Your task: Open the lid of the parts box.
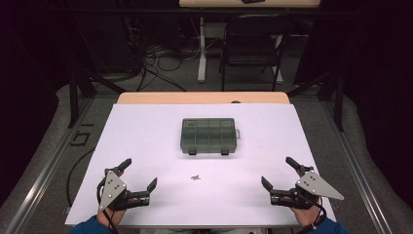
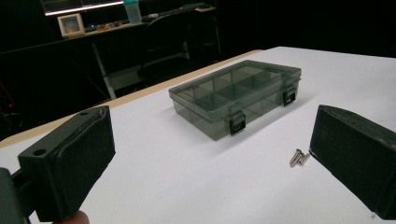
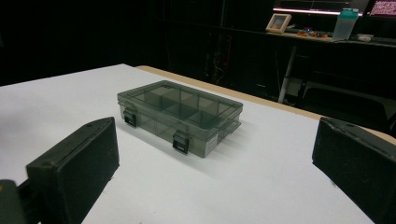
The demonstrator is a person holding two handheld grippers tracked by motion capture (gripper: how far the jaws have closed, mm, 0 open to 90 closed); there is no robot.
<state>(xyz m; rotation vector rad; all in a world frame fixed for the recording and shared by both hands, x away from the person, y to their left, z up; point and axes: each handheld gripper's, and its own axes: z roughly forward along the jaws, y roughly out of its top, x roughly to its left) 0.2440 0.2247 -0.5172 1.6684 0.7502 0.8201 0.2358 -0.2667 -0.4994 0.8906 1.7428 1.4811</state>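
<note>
Left gripper [image 1: 141, 174] | right gripper [image 1: 278, 171] | jaws released, empty | screws [image 1: 196, 177] between, apart

Overhead and both low views share the box [image 1: 209, 136].

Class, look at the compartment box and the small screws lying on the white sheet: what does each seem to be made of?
Compartment box: probably smoky, translucent plastic; its dividers show through the lid, and the latches are black. Screws: likely metal, grey with a dull shine, though too small to be sure.
</note>
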